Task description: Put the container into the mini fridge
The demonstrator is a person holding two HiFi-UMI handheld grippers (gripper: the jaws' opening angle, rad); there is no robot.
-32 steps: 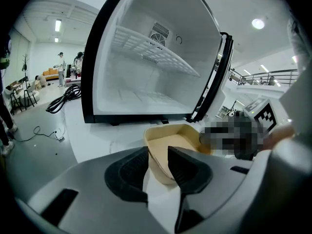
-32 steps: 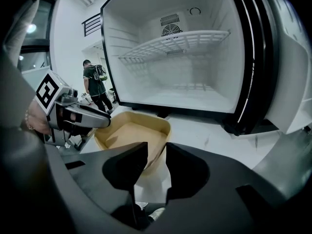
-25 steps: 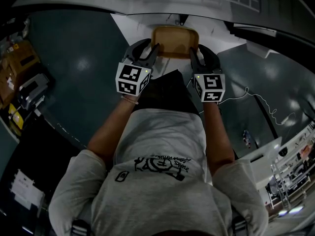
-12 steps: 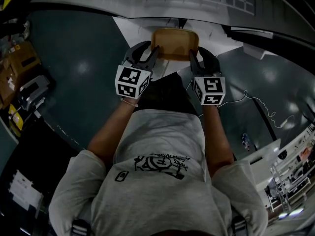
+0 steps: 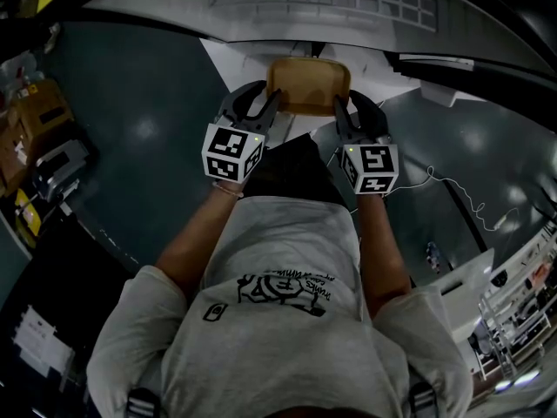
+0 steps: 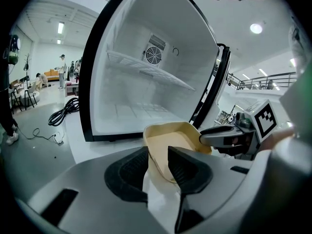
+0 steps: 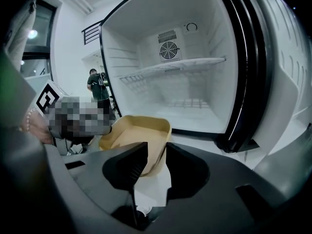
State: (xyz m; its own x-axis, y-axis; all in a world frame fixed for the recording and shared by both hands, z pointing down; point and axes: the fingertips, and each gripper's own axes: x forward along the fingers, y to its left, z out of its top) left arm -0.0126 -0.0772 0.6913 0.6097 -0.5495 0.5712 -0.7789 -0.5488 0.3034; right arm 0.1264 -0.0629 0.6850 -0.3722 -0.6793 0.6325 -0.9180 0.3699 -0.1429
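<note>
A shallow tan container point(image 5: 308, 84) hangs in the air in front of the open mini fridge point(image 5: 322, 7). My left gripper point(image 5: 264, 104) is shut on its left rim and my right gripper point(image 5: 344, 110) is shut on its right rim. In the left gripper view the container point(image 6: 178, 138) has its wall between the jaws of the left gripper point(image 6: 158, 164), and the fridge point(image 6: 136, 101) stands open just beyond. The right gripper view shows the container point(image 7: 139, 133) pinched by the right gripper point(image 7: 156, 165), with the white fridge cavity point(image 7: 190, 96) ahead.
A wire shelf point(image 6: 146, 67) spans the fridge's upper half, and the floor of the cavity below it is bare. The fridge door point(image 7: 273, 82) stands open at the right. A black cable point(image 6: 66, 115) lies on the floor to the left. Boxes point(image 5: 39, 111) sit far left.
Both grippers have carried the container a little forward, closer to the fridge opening. The grip on both rims is unchanged.
</note>
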